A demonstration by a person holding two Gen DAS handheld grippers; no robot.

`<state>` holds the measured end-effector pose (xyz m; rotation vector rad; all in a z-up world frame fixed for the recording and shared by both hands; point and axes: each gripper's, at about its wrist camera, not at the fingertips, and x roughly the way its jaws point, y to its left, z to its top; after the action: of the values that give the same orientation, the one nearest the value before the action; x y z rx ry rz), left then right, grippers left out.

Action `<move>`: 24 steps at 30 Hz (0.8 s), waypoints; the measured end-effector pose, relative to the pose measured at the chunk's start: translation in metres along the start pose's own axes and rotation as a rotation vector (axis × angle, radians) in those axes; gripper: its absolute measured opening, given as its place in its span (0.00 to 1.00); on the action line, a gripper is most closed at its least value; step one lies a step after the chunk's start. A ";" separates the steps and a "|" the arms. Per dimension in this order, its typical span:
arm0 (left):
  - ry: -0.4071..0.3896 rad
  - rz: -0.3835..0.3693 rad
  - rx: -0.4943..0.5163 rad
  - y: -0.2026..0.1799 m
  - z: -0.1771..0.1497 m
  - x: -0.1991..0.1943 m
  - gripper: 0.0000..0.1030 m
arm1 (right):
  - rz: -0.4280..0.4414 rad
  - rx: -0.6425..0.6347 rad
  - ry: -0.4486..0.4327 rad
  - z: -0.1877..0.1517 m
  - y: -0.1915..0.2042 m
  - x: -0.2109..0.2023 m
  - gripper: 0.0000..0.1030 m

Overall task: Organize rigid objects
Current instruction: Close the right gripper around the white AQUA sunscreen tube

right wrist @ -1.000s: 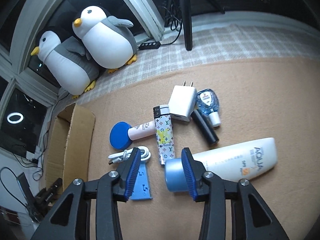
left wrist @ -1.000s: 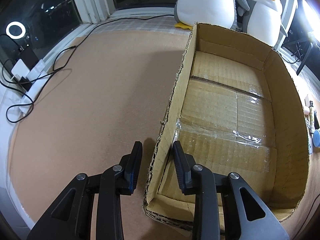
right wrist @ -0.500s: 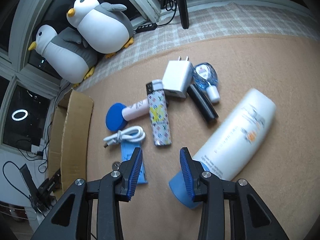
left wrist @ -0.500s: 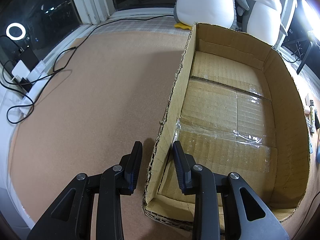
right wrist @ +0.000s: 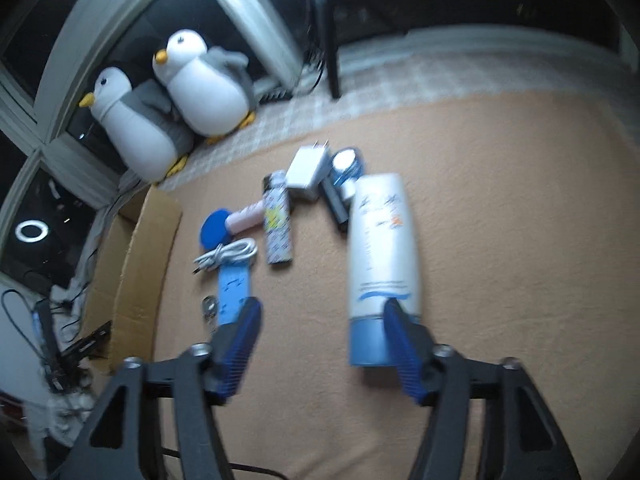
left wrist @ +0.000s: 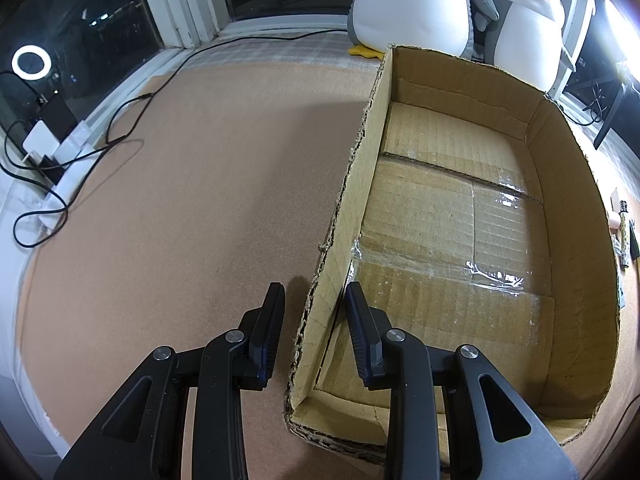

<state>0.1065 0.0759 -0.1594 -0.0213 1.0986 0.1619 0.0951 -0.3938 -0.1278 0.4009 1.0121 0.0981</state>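
Sunscreen bottle (right wrist: pixel 382 248) — white with a blue cap — lies flat on the tan mat (right wrist: pixel 500 200), cap end toward me, off to the right of the other small things. My right gripper (right wrist: pixel 320 320) stands wide open above the mat; its jaws have just been opening, and nothing is between them. The right finger (right wrist: pixel 404 356) sits just beside the blue cap, overlapping it in my view, though the blur keeps me from saying whether it touches. The left finger (right wrist: pixel 240 344) is near the lower end of the blue flat strip (right wrist: pixel 234 292).

Beyond the strip lie a coiled white cable (right wrist: pixel 228 256), a blue-capped pink tube (right wrist: pixel 236 222), a patterned lighter (right wrist: pixel 278 224), a white charger plug (right wrist: pixel 306 172), a dark stick (right wrist: pixel 334 204) and a small blue bottle (right wrist: pixel 348 166). They lie close together.

My left gripper (left wrist: pixel 316 308) is narrowed as far as it goes, straddling the near left wall of the cardboard box (left wrist: pixel 576 240) — one finger outside, one inside. Daylight shows either side of the wall, so I cannot tell whether the pads truly pinch it. The box floor holds only tape and flaps. Two plush penguins (left wrist: pixel 412 4) sit behind it by the window.
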 end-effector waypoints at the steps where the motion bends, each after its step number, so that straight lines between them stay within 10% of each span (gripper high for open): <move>1: 0.000 0.000 0.001 0.000 0.000 0.000 0.29 | -0.060 -0.011 -0.055 -0.005 0.000 -0.007 0.72; 6: 0.000 0.002 0.005 -0.001 0.000 0.000 0.29 | -0.231 -0.114 -0.098 -0.015 0.006 0.004 0.72; 24: 0.003 -0.003 0.001 0.001 0.001 0.001 0.29 | -0.279 -0.155 -0.013 -0.012 0.009 0.051 0.72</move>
<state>0.1079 0.0769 -0.1596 -0.0219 1.1015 0.1590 0.1128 -0.3687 -0.1717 0.1163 1.0305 -0.0768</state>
